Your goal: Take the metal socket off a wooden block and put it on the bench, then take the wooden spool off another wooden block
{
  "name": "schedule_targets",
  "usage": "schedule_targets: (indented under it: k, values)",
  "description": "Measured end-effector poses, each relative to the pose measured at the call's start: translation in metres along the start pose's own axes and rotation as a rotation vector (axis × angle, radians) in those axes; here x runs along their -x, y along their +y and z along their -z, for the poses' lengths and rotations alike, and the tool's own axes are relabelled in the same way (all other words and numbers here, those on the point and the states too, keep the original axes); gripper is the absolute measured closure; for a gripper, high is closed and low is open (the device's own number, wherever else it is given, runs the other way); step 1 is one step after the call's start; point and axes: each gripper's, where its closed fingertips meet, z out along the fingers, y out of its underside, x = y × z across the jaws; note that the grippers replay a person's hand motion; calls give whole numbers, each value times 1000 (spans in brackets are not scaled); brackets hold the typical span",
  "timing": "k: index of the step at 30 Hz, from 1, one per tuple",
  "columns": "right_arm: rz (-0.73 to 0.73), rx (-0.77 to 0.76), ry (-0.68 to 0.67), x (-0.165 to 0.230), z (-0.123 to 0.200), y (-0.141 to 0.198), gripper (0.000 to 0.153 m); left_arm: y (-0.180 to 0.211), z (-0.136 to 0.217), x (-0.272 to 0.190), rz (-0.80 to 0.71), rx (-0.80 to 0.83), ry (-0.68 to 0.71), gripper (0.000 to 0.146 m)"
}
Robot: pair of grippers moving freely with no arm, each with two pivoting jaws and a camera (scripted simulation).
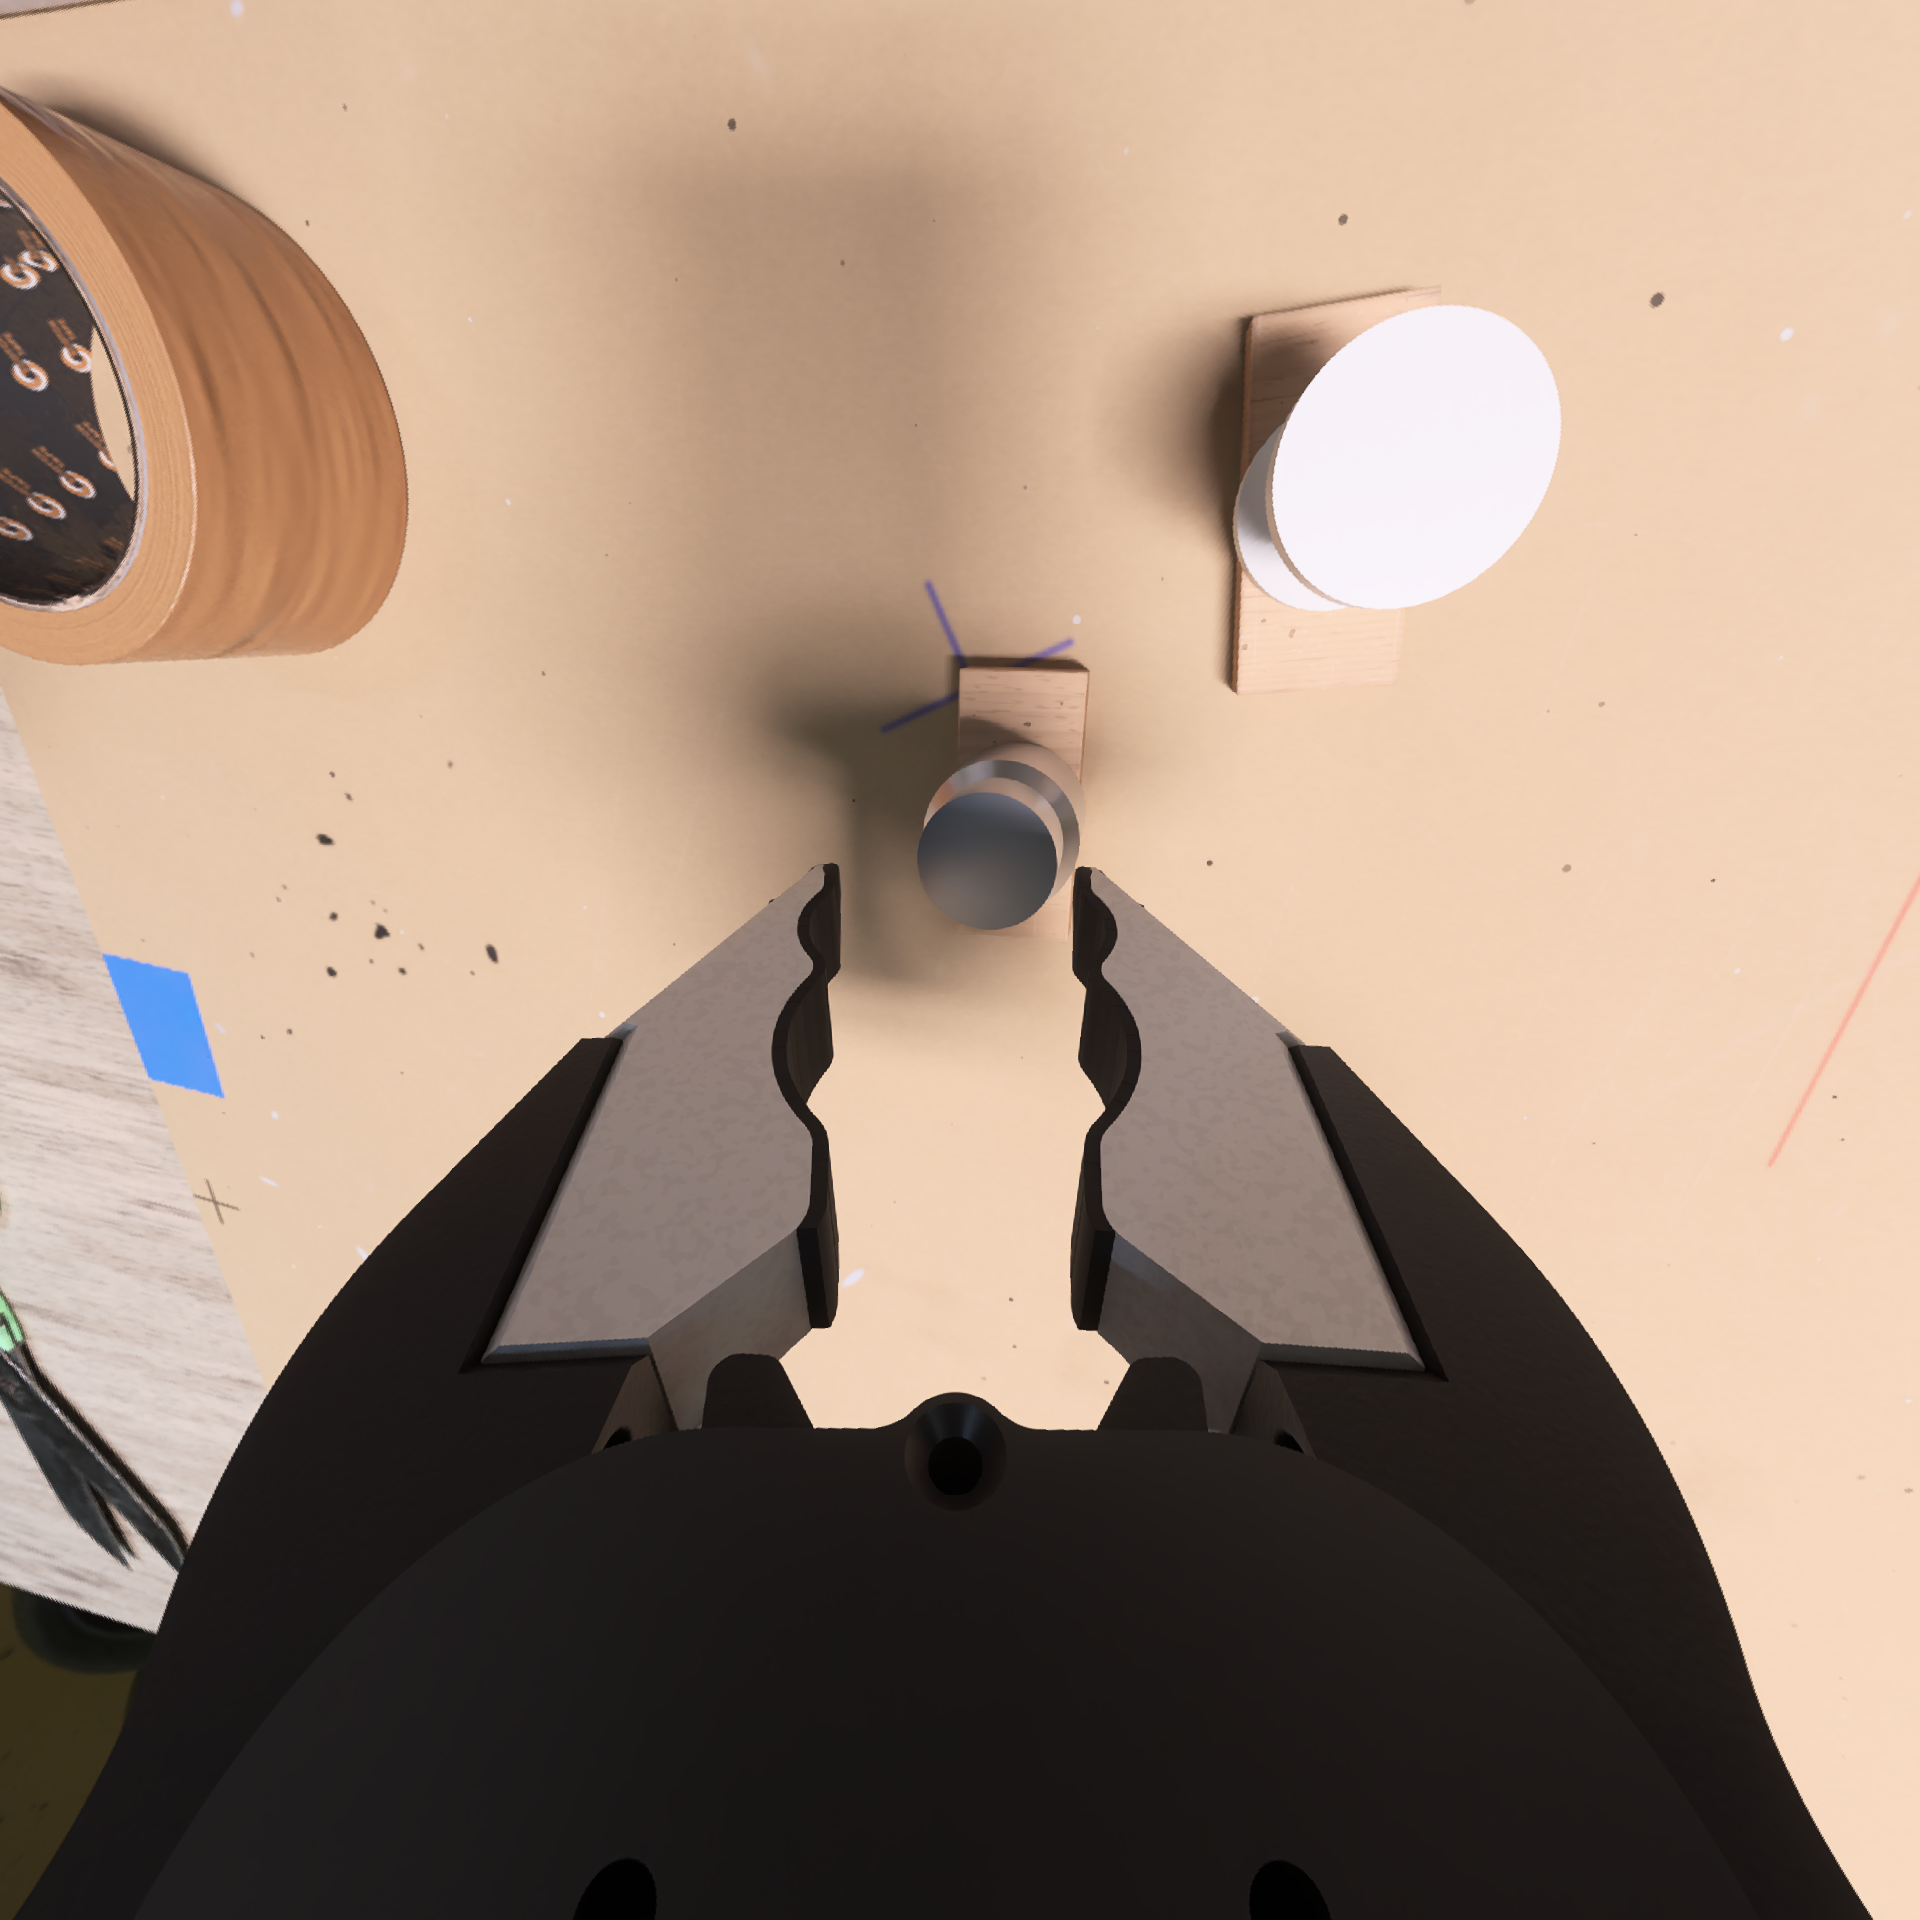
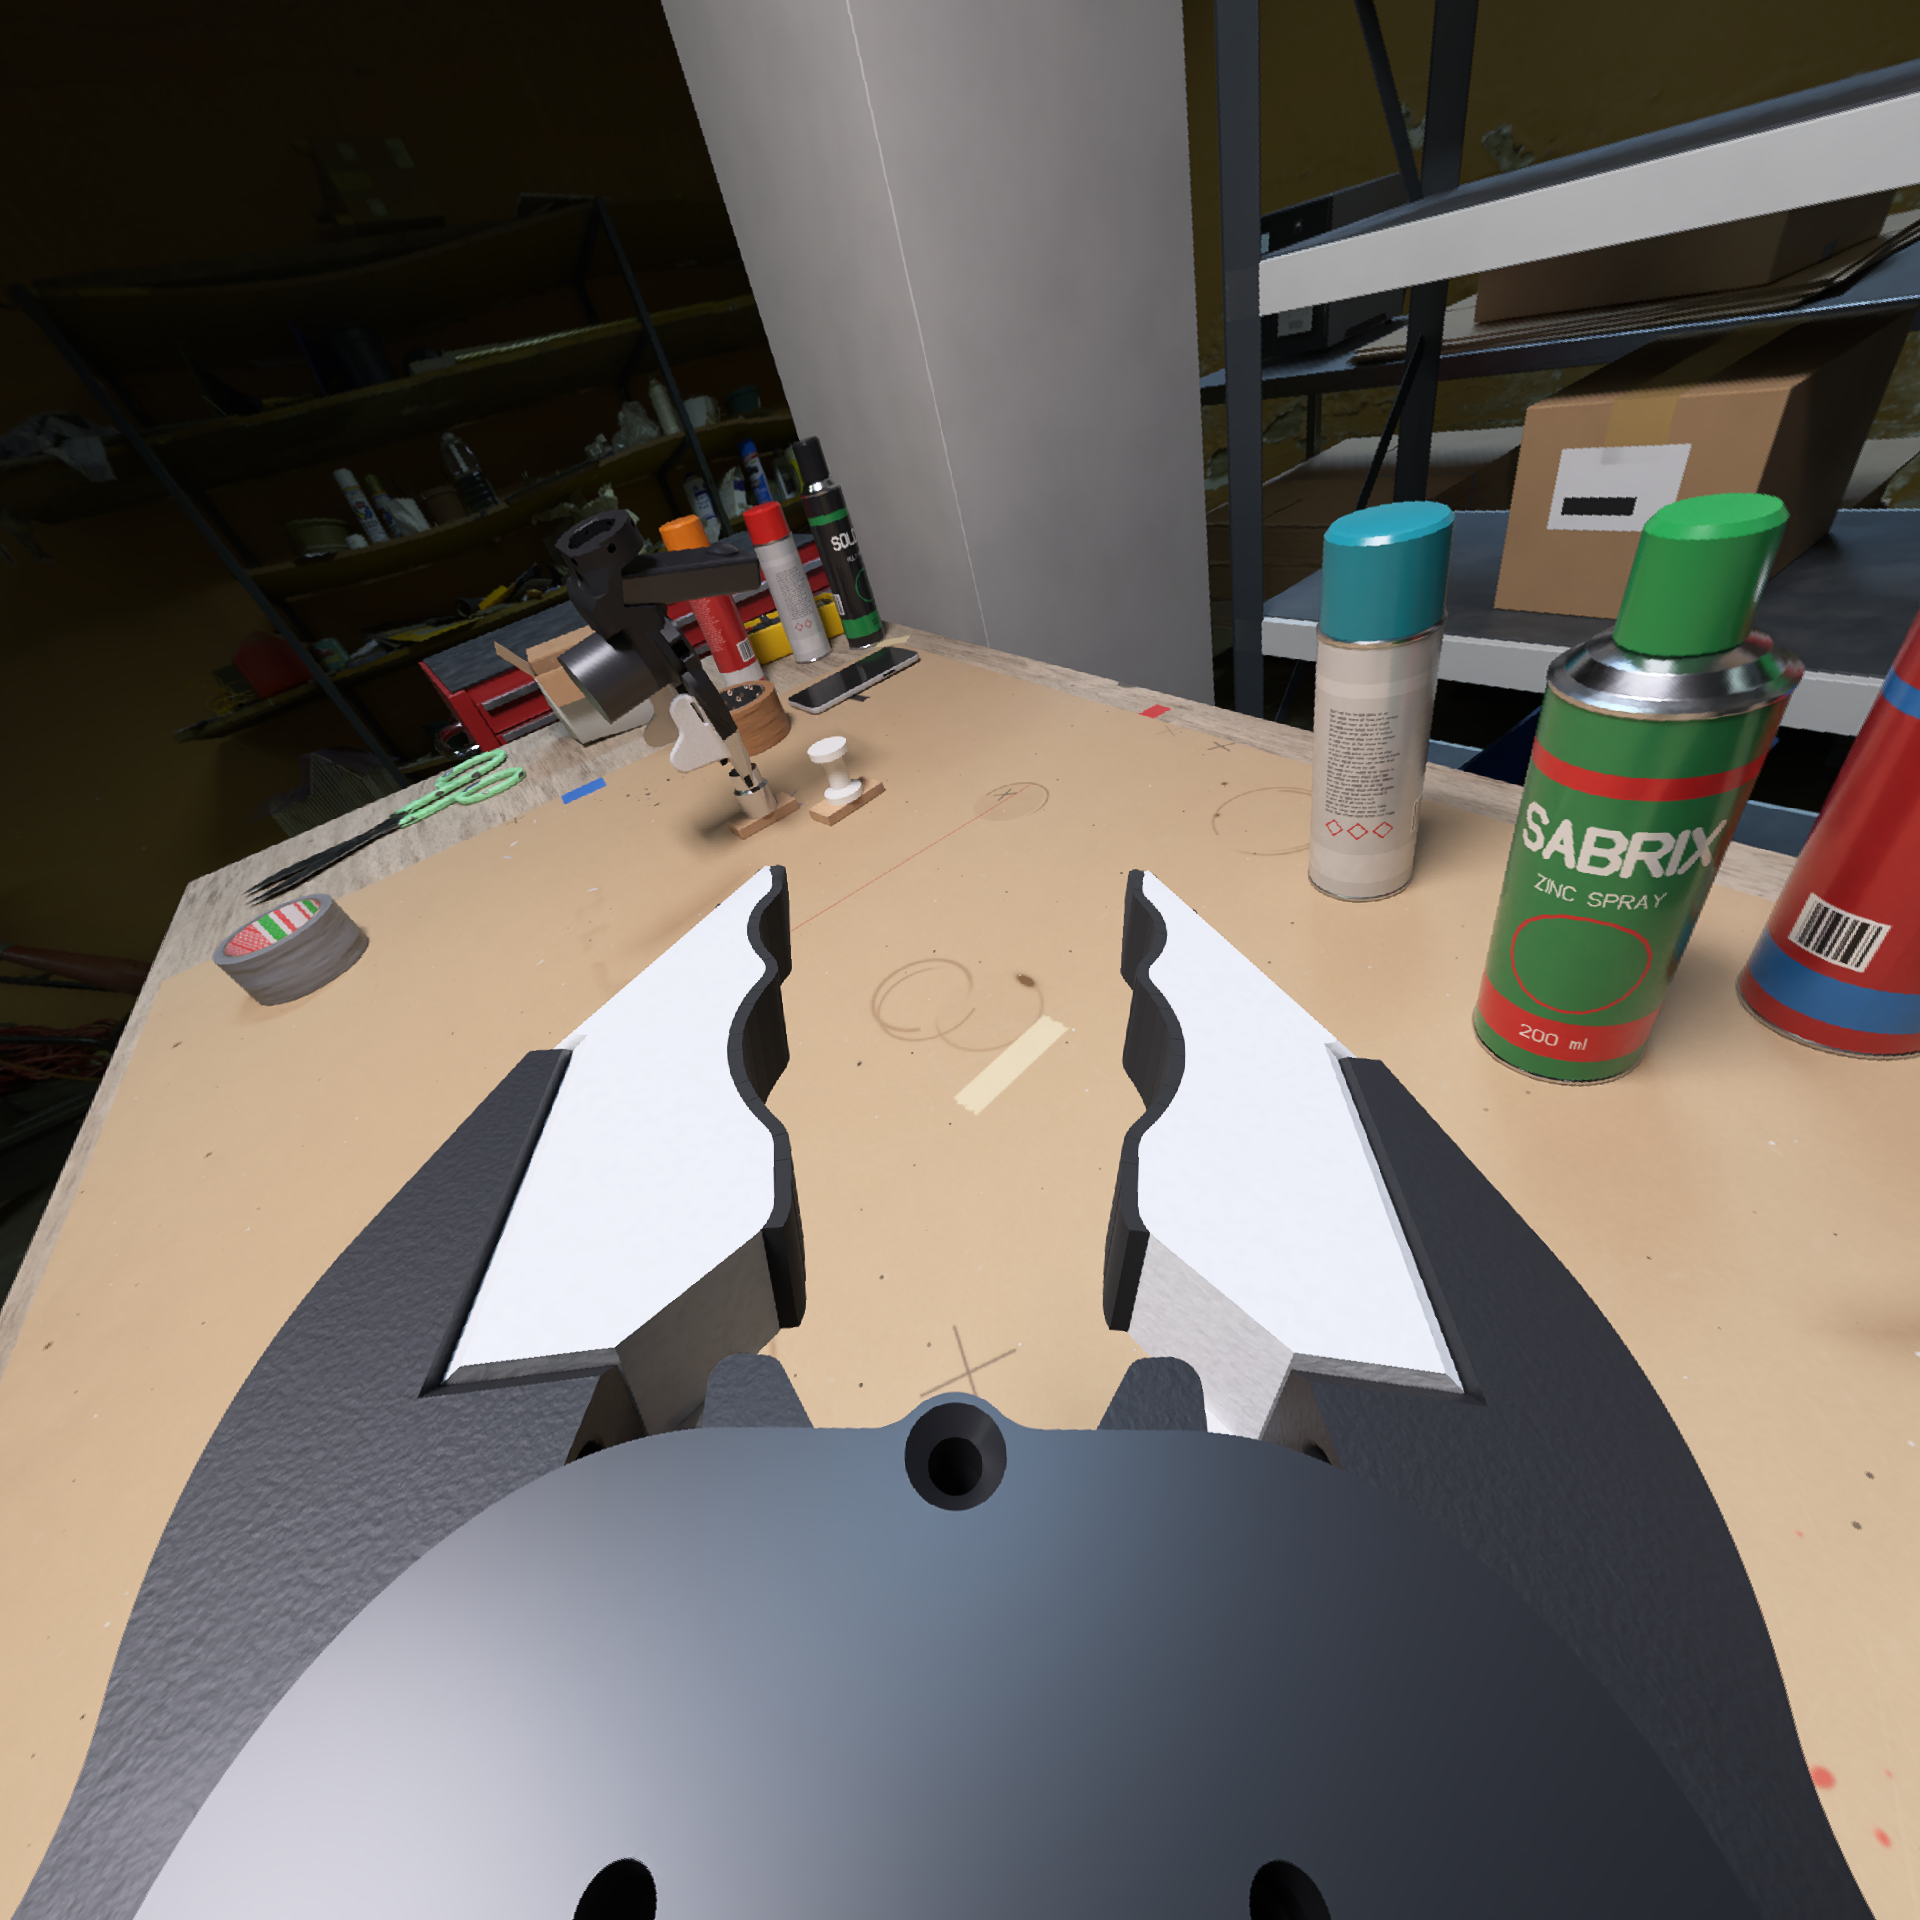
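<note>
A wide pale grey pillar [image 2: 966, 312] rises behind the far edge of the tan bench [image 2: 1039, 1143]. Left of the pillar stand dim, dark shelves [image 2: 416, 416] crowded with bottles and clutter. Right of the pillar, a metal rack [image 2: 1558, 208] with pale shelf boards holds a cardboard box [image 2: 1662, 468]. Light falls brightest on the bench; the room left of the pillar lies in shadow

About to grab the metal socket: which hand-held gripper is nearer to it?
Left. The left hand-held gripper hangs open right above the metal socket; the right hand-held gripper is open, far across the bench.
</note>
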Motion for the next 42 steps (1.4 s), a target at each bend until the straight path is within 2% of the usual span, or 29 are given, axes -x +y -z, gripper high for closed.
schedule_targets:
  k: [10, 15, 18, 30, 32, 34, 42]
  values:
    - [3, 29, -11, 1, -4, 5, 89, -1, -2, -1, -10, -19, -12, 102]
    - [6, 36, -16, 2, -5, 6, 89, 2, -2, -7, -44, -11, -23, 95]
    - [6, 36, -19, 3, -5, 6, 89, 1, -1, -11, -73, -18, -30, 95]
    - [6, 63, -19, 2, -8, 11, 89, 5, -11, -5, -24, 7, -9, 95]
    - [7, 69, -19, 2, -9, 12, 89, 4, -14, -7, -7, -1, 14, 100]
    - [8, 75, -21, 3, -9, 14, 90, 2, -15, -7, 7, -25, 24, 112]
    - [1, 102, -34, 3, -14, 20, 91, -5, 2, -16, -2, -152, 165, 114]
